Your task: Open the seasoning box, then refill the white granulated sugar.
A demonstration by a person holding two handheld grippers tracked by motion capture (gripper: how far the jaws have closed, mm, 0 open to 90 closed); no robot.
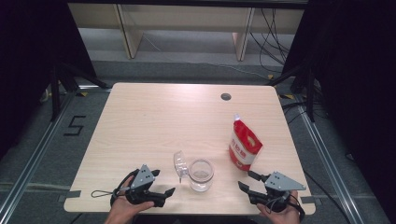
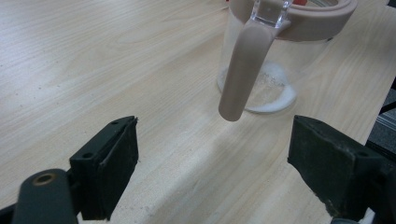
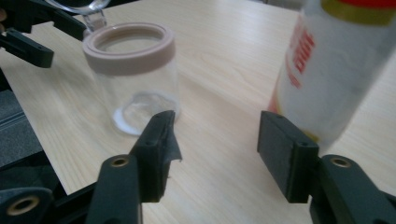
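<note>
Near edge of table [image 1: 140, 121]: left claw [image 1: 164, 183] sits at the front-left, jaws spread wide w/ nothing between them, aimed right toward the jar [image 1: 201, 175]. In the left gripper view the jar's pinkish strap [image 2: 243, 70] hangs down off the rim, just ahead of the jaws, not touching them. Right claw [image 1: 247, 181] sits at the front-right, jaws apart, nothing gripped, pads clear of everything; it points left and away from the person, w/ jar on one side and pouch [image 1: 244, 144] on the other.

Mid-front: clear glass jar stands upright between the two claws, pink ring round its mouth, clear lid [image 1: 180, 163] flipped open and leaning off its left side.

Farther right: red-and-white pouch stands upright, near the jar but apart.

Far edge: dark round cable hole [image 1: 226, 96].
</note>
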